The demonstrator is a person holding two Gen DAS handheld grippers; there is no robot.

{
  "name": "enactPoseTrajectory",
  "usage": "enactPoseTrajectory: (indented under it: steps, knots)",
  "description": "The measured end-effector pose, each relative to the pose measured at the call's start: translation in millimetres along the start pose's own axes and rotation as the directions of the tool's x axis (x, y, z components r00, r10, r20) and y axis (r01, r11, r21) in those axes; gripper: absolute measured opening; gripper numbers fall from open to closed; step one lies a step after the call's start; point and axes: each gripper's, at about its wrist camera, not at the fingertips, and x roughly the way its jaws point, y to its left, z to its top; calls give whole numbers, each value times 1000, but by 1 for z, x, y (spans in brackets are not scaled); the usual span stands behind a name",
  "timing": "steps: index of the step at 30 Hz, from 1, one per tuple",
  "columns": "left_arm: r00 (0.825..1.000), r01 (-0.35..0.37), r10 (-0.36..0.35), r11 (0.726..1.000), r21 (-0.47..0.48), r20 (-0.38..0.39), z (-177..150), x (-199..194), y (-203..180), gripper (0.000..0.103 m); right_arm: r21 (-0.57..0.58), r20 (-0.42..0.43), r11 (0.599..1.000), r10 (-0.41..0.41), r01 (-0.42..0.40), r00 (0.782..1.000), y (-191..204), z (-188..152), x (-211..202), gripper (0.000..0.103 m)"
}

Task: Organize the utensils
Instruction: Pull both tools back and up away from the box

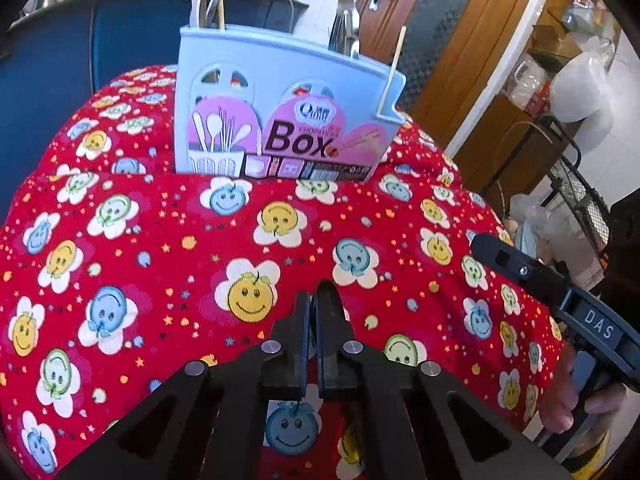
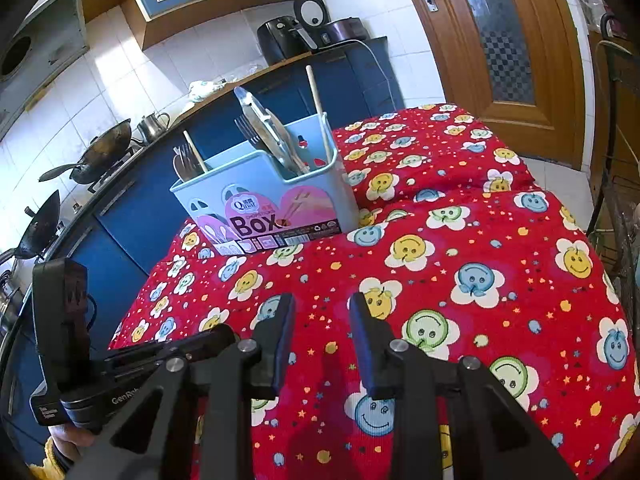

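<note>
Two handheld grippers hover over a red smiley-flower cloth [image 1: 168,248] covering the surface. Left gripper [image 1: 316,300]: jaws clenched together, nothing btwn them. Right gripper [image 2: 320,312]: jaws parted w/ a clear gap, empty, above the cloth. Light-blue utensil box [image 1: 280,120] stands upright at the cloth's far edge, well apart from both grippers, label reading "Box" facing the cameras. Forks [image 2: 246,128], spoons [image 1: 348,12] & wooden chopsticks [image 2: 318,112] stick up from its compartments. Blue kitchen cabinets [image 2: 132,224] behind; wooden door [image 2: 508,40] at right.
</note>
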Motion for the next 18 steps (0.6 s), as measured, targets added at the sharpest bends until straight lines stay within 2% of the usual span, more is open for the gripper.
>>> enactPoseTrajectory:
  steps: [10, 18]
  knots:
    - [992, -41, 40, 999, 11, 123, 19, -26, 1, 2, -21, -3, 1000, 9, -9, 1000, 7, 3, 2, 31]
    - [970, -76, 70, 997, 17, 235, 44, -47, 1, 2, -57, 5, 998, 22, -22, 1000, 19, 9, 4, 31]
